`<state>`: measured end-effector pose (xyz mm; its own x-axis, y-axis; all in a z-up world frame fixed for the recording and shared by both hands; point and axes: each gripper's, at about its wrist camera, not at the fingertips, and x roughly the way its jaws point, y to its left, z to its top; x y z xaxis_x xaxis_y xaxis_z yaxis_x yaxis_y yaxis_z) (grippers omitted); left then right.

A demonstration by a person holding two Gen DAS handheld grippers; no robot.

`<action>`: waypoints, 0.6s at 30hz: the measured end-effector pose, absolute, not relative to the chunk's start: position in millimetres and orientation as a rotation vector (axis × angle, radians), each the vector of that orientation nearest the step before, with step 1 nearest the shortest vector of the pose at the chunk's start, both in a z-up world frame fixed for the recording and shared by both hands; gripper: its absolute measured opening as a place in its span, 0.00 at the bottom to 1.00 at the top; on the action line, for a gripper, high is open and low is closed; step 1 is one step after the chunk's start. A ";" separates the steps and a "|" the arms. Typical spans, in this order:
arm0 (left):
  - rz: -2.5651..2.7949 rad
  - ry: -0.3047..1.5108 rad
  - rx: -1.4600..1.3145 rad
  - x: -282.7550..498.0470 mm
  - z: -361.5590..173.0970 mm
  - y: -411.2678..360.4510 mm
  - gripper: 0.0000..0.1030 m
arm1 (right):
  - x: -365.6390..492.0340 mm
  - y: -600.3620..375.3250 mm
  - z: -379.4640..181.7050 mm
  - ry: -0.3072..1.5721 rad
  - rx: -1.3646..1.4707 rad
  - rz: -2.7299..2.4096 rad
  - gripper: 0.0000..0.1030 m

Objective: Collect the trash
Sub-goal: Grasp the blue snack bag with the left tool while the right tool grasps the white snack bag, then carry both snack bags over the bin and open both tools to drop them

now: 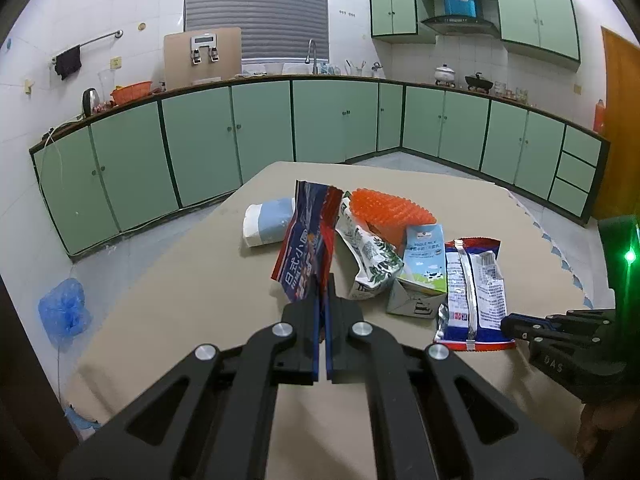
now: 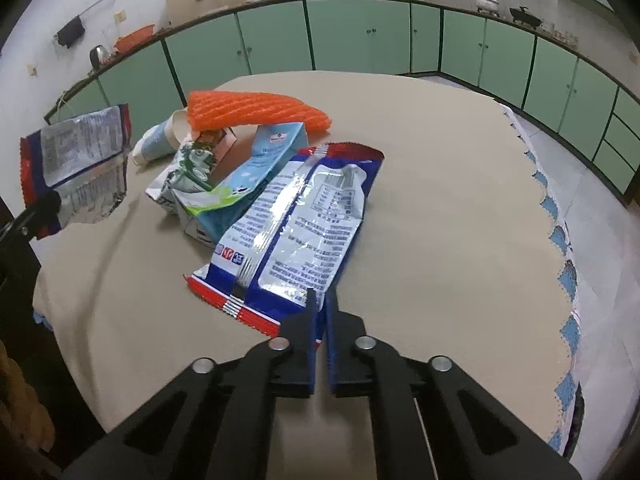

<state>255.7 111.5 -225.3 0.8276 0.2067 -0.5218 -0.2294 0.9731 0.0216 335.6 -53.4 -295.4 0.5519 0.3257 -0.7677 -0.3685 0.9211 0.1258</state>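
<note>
Covering round table [image 2: 440, 168]: beige cloth; green cabinets [image 1: 260, 128] behind.

We see a beige worktop [image 2: 440, 200]. On it lie a milk carton [image 2: 240, 184], a blue-and-red wrapper [image 2: 304, 232] and an orange basket [image 2: 256, 114].

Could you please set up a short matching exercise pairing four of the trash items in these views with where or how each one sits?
Things:
1. red-and-blue snack bag
2. white-and-blue wrapper
3. milk carton
4. orange mesh basket

States:
A. on its side at the far end of the pile
B. lifted off the table
C. lying flat, edge between the right gripper's fingers
D. between the leaf-print bag and the flat wrapper

Pairs: 1-B, 2-C, 3-D, 4-A
</note>
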 end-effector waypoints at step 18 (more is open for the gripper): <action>0.203 0.511 -0.027 234.5 -201.2 96.2 0.00 | 309.4 -104.7 -231.1 0.795 0.015 0.389 0.01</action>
<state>234.5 96.2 -201.2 0.8527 0.1865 -0.4880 -0.1999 0.9795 0.0250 309.4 -104.7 -231.1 0.6331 0.3457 -0.6925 -0.3347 0.9290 0.1578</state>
